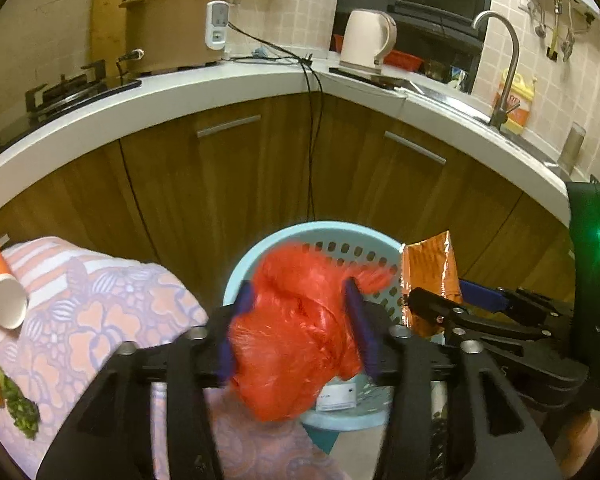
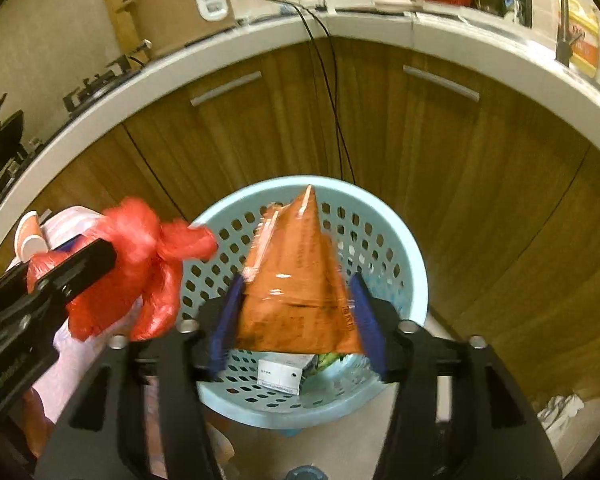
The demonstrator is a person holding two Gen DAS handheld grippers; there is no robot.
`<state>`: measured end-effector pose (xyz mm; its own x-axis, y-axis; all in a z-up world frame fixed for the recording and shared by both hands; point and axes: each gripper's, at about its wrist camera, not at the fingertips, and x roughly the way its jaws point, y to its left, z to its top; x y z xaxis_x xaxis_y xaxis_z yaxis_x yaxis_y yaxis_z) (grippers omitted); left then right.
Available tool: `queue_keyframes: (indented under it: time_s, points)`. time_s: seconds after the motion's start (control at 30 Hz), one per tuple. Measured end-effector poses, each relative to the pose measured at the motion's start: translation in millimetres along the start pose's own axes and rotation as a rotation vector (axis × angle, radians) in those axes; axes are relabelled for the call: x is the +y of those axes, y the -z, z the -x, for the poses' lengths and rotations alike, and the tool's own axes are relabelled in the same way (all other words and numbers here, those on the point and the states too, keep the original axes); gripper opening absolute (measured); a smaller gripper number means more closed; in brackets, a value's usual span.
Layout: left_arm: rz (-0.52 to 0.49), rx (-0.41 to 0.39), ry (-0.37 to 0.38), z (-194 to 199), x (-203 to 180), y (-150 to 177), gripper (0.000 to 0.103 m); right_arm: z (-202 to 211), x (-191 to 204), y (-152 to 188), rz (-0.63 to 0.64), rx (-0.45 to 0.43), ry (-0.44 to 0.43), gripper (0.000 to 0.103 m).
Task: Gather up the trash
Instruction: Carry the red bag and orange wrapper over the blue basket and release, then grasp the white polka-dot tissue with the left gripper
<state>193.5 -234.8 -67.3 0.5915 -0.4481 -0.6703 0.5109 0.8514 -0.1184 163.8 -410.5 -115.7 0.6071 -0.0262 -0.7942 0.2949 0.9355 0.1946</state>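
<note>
A light blue perforated basket (image 1: 260,256) (image 2: 404,248) stands on the floor before the cabinets, with a white labelled packet (image 2: 280,376) and other wrappers lying in it. A crumpled red plastic bag (image 1: 296,340) (image 2: 140,264) sits between the blue pads of my left gripper (image 1: 298,292), over the basket's near-left rim. The bag is blurred while the fingers are sharp, and the pads look loose on it. An orange foil snack packet (image 2: 296,280) (image 1: 430,268) stands between the spread pads of my right gripper (image 2: 296,280), right above the basket's opening.
A table under a floral cloth (image 1: 112,308) is at the left, with a tipped orange paper cup (image 1: 0,292) and green vegetable scraps (image 1: 20,404). Black cables (image 1: 310,152) hang down the wooden cabinet doors behind the basket. A white curved counter (image 1: 220,84) carries a rice cooker and a kettle.
</note>
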Motion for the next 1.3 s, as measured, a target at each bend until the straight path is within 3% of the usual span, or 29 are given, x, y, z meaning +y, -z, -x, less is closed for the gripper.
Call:
queue_keyframes:
  time_s: [0.1,0.3,0.47,0.97,1.3]
  points:
    - [0.014,-0.001,0.008,2.7,4.5,0.7,0.066,-3.7,-1.4,1.8,-0.008,0.012,0.008,0.067]
    - [0.046,-0.019,0.01,17.5,18.1,1.6,0.075,-2.5,-3.1,1.4,-0.037,0.019,-0.006,0.068]
    - [0.078,-0.037,0.005,31.8,32.8,4.0,0.075,2.9,2.9,-1.6,-0.024,0.009,0.004,0.08]
    - [0.148,-0.112,-0.018,88.9,67.7,15.7,0.075,28.1,38.3,-2.5,0.027,-0.039,0.008,0.087]
    - [0.231,-0.157,-0.069,128.6,105.1,39.5,0.075,52.4,104.6,12.1,0.12,-0.104,-0.113,0.088]
